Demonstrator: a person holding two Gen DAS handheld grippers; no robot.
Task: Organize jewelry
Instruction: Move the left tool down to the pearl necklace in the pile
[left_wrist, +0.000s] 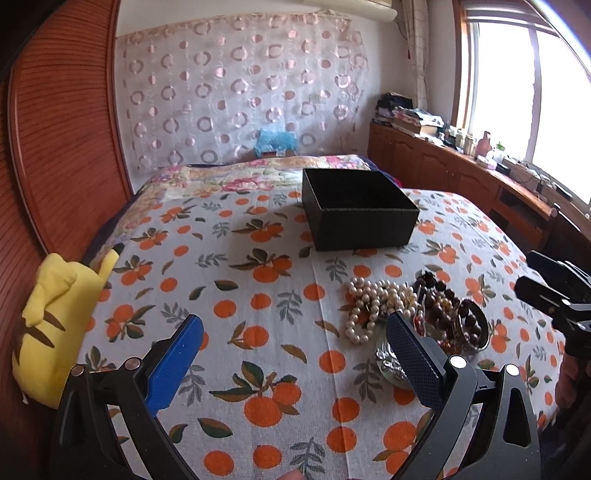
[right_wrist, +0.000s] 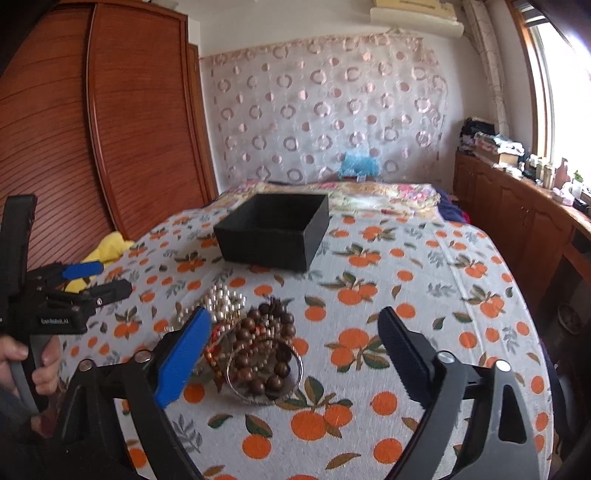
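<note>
- Both tools, left tool (left_wrist: 295, 332) & right tool (right_wrist: 291, 325), hanging spread wide, gripping nothing, lining up for a pick.
- Jewelry pile (right_wrist: 247, 332) lying on bed (right_wrist: 424, 295), near side of empty black box (right_wrist: 273, 230), prob. its destination.

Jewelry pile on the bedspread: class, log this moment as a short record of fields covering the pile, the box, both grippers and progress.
jewelry: pearl strand, dark wooden beads and a metal bangle heaped together on the orange-print bedspread
box: black box, open-topped, farther away than the heap and apart from it
left gripper: open, holding nothing
right gripper: open, holding nothing, heap partly between its fingers
progress: no jewelry seen in the box
</note>
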